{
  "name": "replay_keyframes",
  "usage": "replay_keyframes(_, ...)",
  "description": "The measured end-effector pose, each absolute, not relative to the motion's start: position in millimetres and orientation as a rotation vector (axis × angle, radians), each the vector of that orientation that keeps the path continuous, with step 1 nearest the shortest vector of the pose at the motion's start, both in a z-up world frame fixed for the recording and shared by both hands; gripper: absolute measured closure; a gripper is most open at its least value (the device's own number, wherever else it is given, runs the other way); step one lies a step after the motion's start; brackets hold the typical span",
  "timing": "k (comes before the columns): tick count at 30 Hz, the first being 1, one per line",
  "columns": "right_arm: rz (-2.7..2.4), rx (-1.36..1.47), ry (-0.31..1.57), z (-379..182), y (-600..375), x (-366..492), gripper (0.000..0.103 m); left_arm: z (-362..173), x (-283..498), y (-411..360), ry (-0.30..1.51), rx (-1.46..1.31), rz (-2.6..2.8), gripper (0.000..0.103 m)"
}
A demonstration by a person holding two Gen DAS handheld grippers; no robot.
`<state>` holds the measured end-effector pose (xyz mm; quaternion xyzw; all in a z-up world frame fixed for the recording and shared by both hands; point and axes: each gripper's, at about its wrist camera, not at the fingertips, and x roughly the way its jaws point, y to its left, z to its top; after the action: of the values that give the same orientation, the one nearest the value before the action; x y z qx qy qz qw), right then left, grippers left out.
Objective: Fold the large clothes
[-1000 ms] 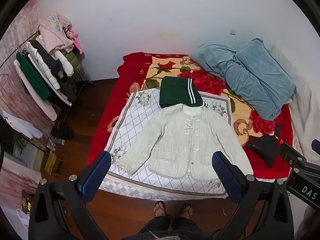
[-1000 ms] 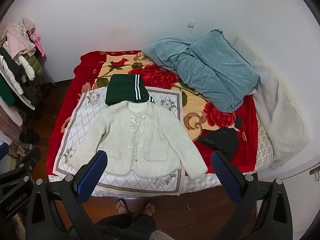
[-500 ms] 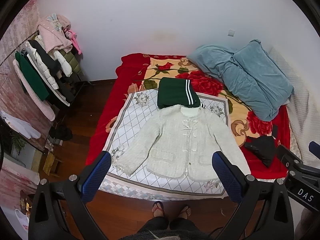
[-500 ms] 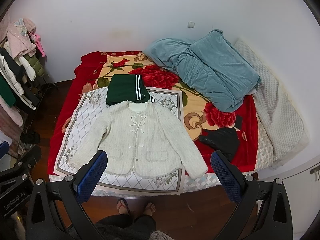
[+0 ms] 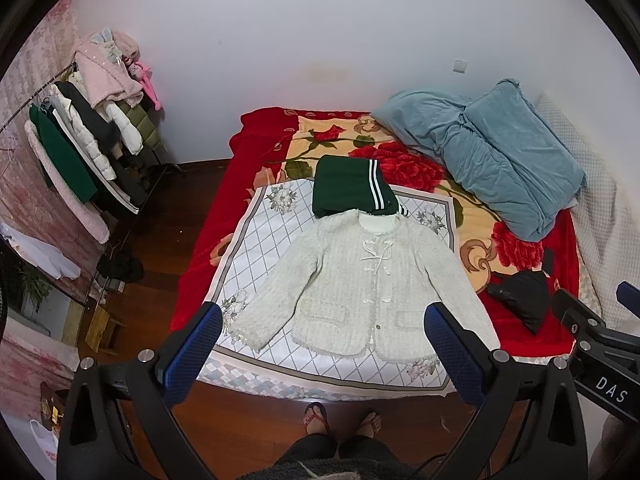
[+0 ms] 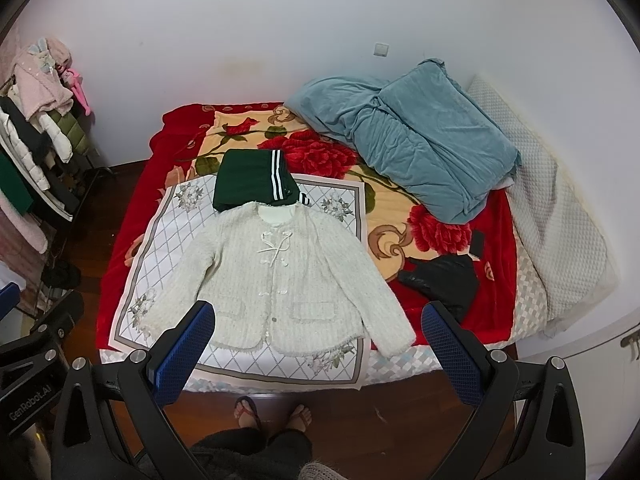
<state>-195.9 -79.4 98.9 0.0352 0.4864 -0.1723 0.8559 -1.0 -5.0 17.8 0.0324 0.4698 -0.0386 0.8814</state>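
A cream jacket (image 5: 360,284) lies flat and face up on a white patterned cloth (image 5: 260,240) spread over the near end of the bed (image 5: 208,248), both sleeves angled outward and the front fastened with small ties. Just behind the jacket's collar, touching it, sits a folded dark green garment (image 5: 344,190) with white stripes; how it is folded underneath cannot be made out. Farther back from the jacket and to its right is a heaped blue blanket (image 5: 492,152), and near the jacket's right sleeve lies a crumpled black item (image 5: 520,296) whose kind is hard to tell. The left gripper (image 5: 322,354) hangs above the floor in front of the jacket with its fingers spread wide, holding nothing; the right gripper (image 6: 318,354) is likewise spread wide and holds nothing. Both stay clear of the jacket. Each gripper's body is cut off by the lower frame edge. Well to the left of the jacket stands a clothes rack (image 5: 80,136), partly cropped. The person's feet (image 5: 340,420) in sandals show below the jacket, the legs hidden.
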Motion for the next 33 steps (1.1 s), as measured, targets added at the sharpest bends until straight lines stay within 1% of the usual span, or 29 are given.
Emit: replay_keyframes(33,-0.361,0.076,1.021,102.9,-79.9,-194.9,0.000,22.3,-1.5,-9.3,0.974,0.064,-0.084,0.000)
